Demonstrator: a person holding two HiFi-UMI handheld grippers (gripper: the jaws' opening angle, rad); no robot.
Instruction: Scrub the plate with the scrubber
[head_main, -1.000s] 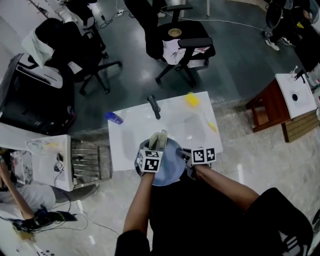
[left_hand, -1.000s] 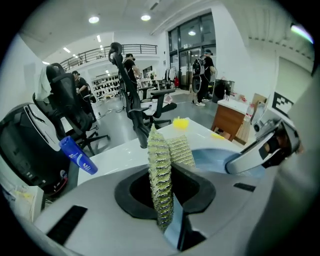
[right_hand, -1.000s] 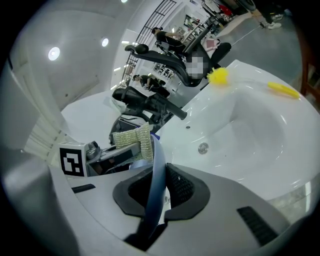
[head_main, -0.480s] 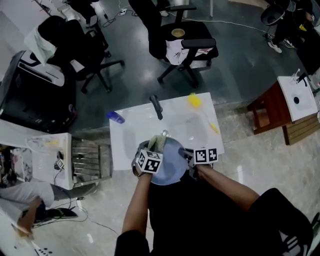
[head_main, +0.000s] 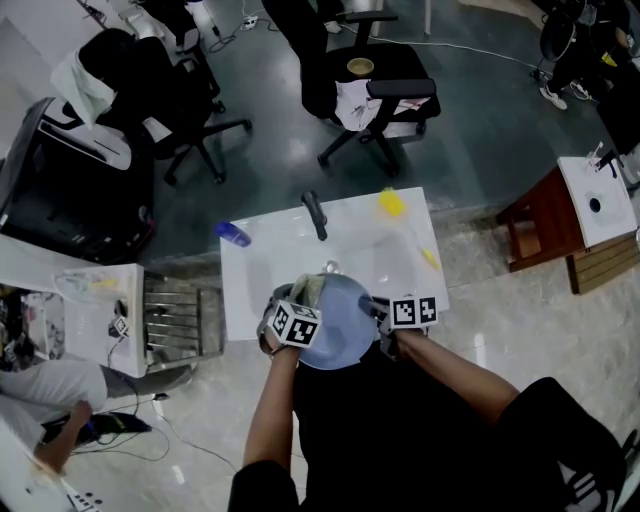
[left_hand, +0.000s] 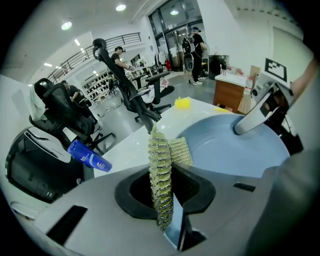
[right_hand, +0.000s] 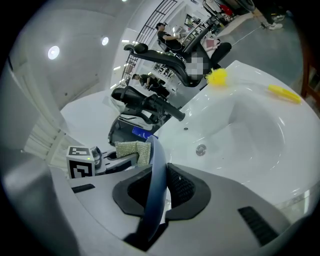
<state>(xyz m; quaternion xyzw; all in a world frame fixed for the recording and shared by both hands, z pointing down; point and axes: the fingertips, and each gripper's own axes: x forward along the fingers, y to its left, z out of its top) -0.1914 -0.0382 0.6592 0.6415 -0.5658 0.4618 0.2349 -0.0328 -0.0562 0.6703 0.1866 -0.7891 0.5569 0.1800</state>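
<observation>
scrubber (left_hand: 160, 165) in l hand-held gripper (left_hand: 167, 189), at plate (left_hand: 235, 155) rim

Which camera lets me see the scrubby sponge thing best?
The left gripper view. The scrubber fills the middle, pinched between the fingers, its tip by the plate. The head view shows only a small bit of it. The right gripper view shows it small behind the plate's rim.
</observation>
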